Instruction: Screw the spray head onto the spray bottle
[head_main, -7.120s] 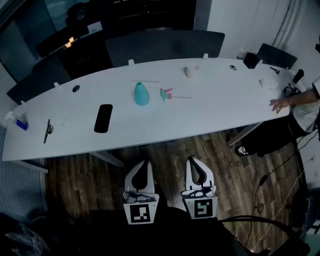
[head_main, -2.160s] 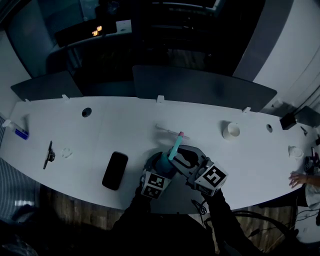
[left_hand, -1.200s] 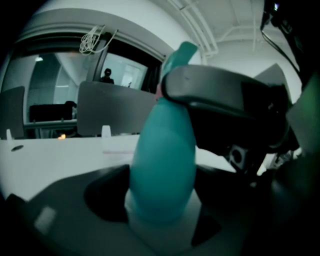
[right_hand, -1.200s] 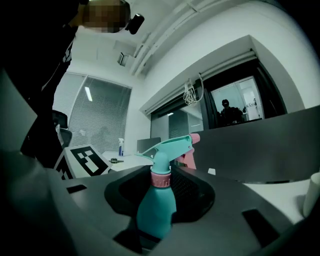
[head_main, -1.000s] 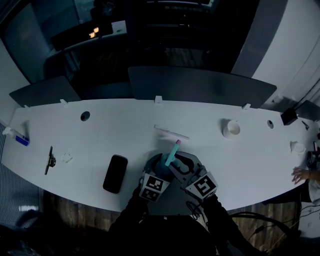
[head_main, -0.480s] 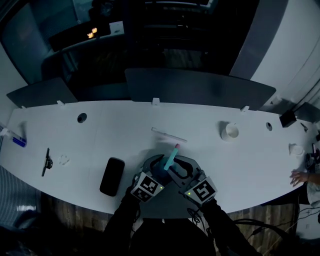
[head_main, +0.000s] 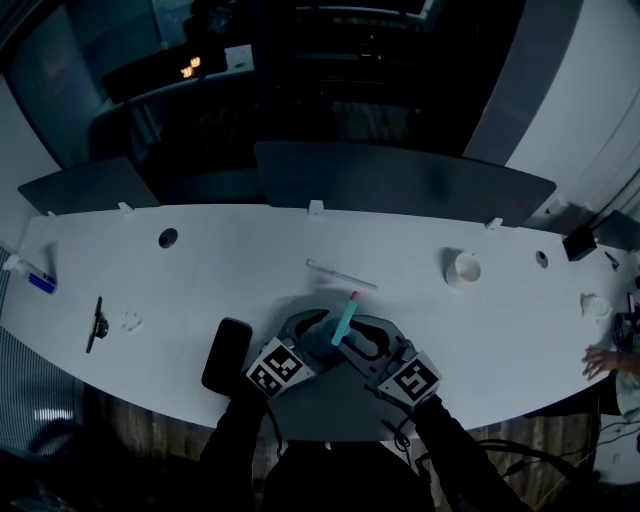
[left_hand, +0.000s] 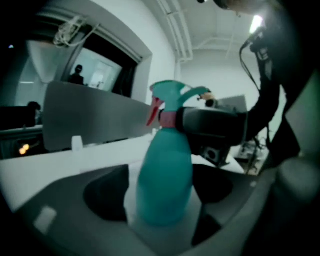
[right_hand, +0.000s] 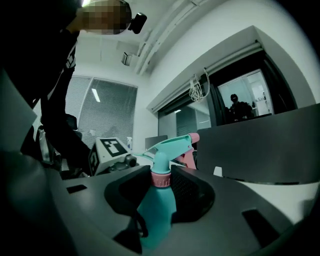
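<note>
At the white table (head_main: 200, 262), left tongs (head_main: 308, 330), just widening, hold bottle (left_hand: 165, 175); right tongs (head_main: 350, 338) pinch its collar (right_hand: 161, 178).

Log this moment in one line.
left gripper: holds bottle, jaws just opened slightly | right gripper: clamped on spray head collar | spray head on bottle neck

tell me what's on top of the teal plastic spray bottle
A teal plastic spray head with a pink collar sits on the bottle. The right gripper is clamped on that collar. The collar covers the joint, so how far it is screwed on cannot be seen.
</note>
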